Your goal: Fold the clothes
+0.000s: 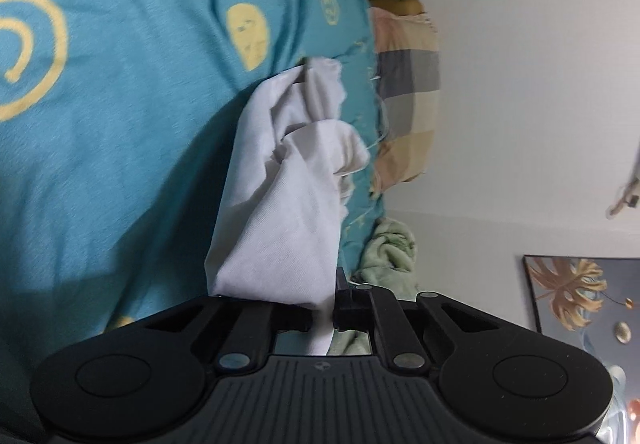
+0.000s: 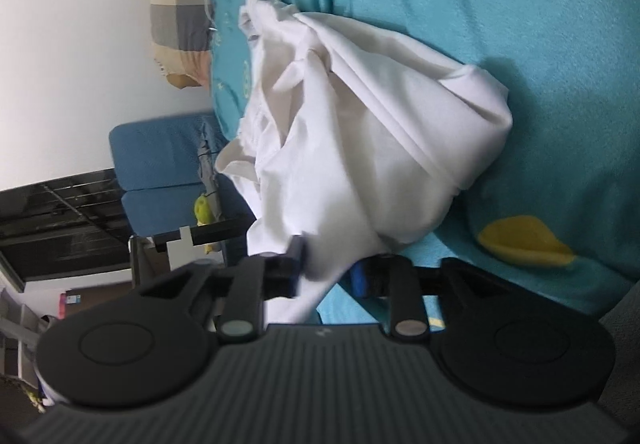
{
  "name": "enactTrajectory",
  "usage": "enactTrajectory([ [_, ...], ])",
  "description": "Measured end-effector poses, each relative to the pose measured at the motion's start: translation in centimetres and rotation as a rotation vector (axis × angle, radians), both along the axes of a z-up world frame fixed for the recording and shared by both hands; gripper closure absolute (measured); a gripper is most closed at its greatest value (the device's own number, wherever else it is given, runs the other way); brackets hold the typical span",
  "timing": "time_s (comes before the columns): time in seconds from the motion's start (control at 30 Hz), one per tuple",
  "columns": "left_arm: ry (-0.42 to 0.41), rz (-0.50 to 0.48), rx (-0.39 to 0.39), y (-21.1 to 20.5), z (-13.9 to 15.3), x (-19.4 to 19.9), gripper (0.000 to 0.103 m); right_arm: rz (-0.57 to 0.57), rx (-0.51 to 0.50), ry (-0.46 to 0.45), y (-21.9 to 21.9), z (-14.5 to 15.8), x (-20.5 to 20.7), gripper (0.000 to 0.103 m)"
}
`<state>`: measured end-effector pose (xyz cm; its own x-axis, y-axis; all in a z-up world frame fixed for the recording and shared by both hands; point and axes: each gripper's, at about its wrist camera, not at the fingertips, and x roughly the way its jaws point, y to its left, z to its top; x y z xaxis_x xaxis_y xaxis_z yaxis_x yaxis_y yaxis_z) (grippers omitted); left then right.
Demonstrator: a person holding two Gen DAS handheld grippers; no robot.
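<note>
1. The white garment [image 2: 360,116] lies crumpled on the bed [image 2: 540,64], on its blue cover. It is not folded yet.
2. The left gripper [image 1: 322,314] has its jaws closed tight on one edge of the cloth.
3. The right gripper [image 2: 327,274] has its jaws apart, with cloth hanging loose between them.
4. I think almost all the folding is still left.

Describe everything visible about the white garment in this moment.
The white garment is thin, soft cloth, crumpled in a loose heap with hemmed edges showing, lying on the teal sheet. The left tongs are shut on one end; another end hangs between the open right tongs.
</note>
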<state>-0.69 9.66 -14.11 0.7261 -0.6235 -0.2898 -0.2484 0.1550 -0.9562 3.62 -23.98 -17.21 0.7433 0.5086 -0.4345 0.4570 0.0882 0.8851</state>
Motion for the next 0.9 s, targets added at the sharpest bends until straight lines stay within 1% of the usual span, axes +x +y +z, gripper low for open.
enactTrajectory([
  [0.03,-0.019,0.002,0.001,0.2,0.3,0.0,0.094,-0.003,0.000,0.001,0.1,0.1,-0.1,0.046],
  [0.07,-0.030,0.007,-0.003,0.4,0.6,-0.1,0.094,-0.009,0.007,0.006,0.2,0.1,-0.3,0.039],
  [0.1,-0.036,0.013,-0.008,0.6,0.7,-0.2,0.094,-0.019,0.022,0.015,0.3,0.0,-0.4,0.022],
  [0.13,-0.041,0.019,-0.014,0.8,0.8,-0.3,0.094,-0.036,0.031,0.018,0.3,-0.2,-0.5,0.018],
  [0.27,-0.031,0.041,-0.028,1.6,0.6,-0.5,0.094,-0.134,0.057,0.001,-0.8,-0.8,-0.7,0.019],
  [0.3,-0.027,0.041,-0.031,1.7,0.5,-0.5,0.094,-0.152,0.058,-0.016,-1.0,-0.8,-0.7,0.023],
  [0.33,-0.025,0.042,-0.030,1.7,0.5,-0.5,0.094,-0.165,0.035,-0.033,-1.3,-0.4,-0.7,0.035],
  [0.37,-0.028,0.041,-0.024,1.8,0.6,-0.5,0.094,-0.167,-0.003,-0.046,-1.5,0.0,-0.6,0.042],
  [0.4,-0.034,0.038,-0.016,1.8,0.8,-0.5,0.094,-0.157,-0.035,-0.051,-1.6,0.3,-0.4,0.069],
  [0.43,-0.043,0.034,-0.006,1.8,1.1,-0.5,0.094,-0.138,-0.057,-0.054,-1.6,0.6,-0.1,0.086],
  [0.47,-0.051,0.029,-0.003,1.8,1.5,-0.6,0.094,-0.124,-0.080,-0.063,-1.5,1.0,0.0,0.087],
  [0.53,-0.070,0.018,-0.008,1.8,2.8,-0.7,0.095,-0.120,-0.142,-0.109,-1.6,2.6,-0.2,0.089],
  [0.6,-0.102,0.005,0.018,1.8,4.8,-1.2,0.095,-0.116,-0.182,-0.151,-1.8,4.4,-0.6,0.090],
  [0.7,-0.142,-0.013,0.069,1.2,8.0,-2.2,0.096,-0.101,-0.211,-0.196,-2.6,7.3,-1.5,0.090],
  [0.8,-0.147,-0.032,0.102,1.1,10.2,-5.0,0.096,-0.077,-0.270,-0.239,-2.9,10.2,-3.3,0.090],
  [0.9,-0.145,-0.051,0.132,1.0,12.2,-8.1,0.096,-0.058,-0.315,-0.249,-2.9,12.3,-5.5,0.090],
])
